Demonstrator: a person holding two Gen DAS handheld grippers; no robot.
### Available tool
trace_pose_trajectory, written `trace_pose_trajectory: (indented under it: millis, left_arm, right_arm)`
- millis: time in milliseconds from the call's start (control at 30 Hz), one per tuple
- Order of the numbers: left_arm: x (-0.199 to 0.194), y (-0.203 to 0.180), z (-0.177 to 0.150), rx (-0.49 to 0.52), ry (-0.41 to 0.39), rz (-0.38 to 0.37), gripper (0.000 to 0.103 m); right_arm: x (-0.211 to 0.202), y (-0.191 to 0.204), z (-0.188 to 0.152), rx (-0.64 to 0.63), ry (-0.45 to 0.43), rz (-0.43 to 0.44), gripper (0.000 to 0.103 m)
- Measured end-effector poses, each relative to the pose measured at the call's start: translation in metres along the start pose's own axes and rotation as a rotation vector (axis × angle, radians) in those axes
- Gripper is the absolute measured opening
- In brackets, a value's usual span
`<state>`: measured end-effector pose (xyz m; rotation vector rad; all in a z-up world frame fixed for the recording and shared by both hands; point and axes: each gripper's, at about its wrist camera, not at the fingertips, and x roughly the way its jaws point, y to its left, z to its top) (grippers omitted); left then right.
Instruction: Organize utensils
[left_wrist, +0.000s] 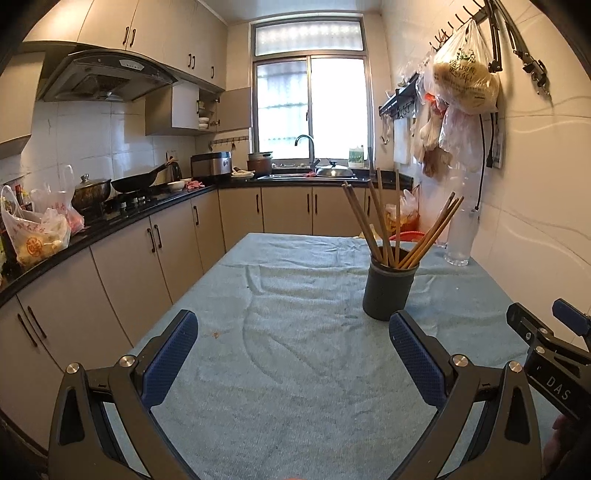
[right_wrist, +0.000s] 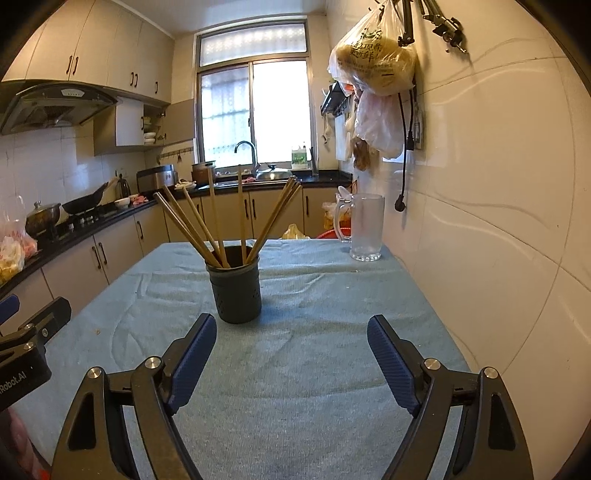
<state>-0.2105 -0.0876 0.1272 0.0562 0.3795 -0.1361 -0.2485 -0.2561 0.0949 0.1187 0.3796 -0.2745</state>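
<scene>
Chopsticks (right_wrist: 210, 225) upright in dark holder (right_wrist: 236, 291), mid-table toward the far edge. Light, stiff, slick: pinch near tops. Left gripper (left_wrist: 293, 354) and right gripper (right_wrist: 291, 362) wide open, empty.

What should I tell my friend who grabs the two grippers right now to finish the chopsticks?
Left gripper: open, nothing between its fingers, over the blue cloth.
Right gripper: open, empty too, just short of the holder.
Things: all the chopsticks in view stand fanned out in the dark holder in the middle of the table. A glass mug stands at the far right by the wall.
Done: no loose chopsticks show on the cloth.
Left: probably nothing; check the table edge nearest you, which the cameras miss.
</scene>
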Motion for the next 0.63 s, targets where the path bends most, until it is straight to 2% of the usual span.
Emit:
trace_pose_trajectory:
  millis: [400,633]
  left_arm:
    - [-0.002,-0.007,0.004,0.015,-0.026,-0.023,0.103]
    - [0.005,-0.009,0.004,0.011,0.005,-0.033,0.103]
  right_arm:
    - [-0.004,-0.009,0.003,0.038,-0.043,0.012,0.089]
    - [0.003,-0.011,0.002,0.031,-0.020,0.017,0.090]
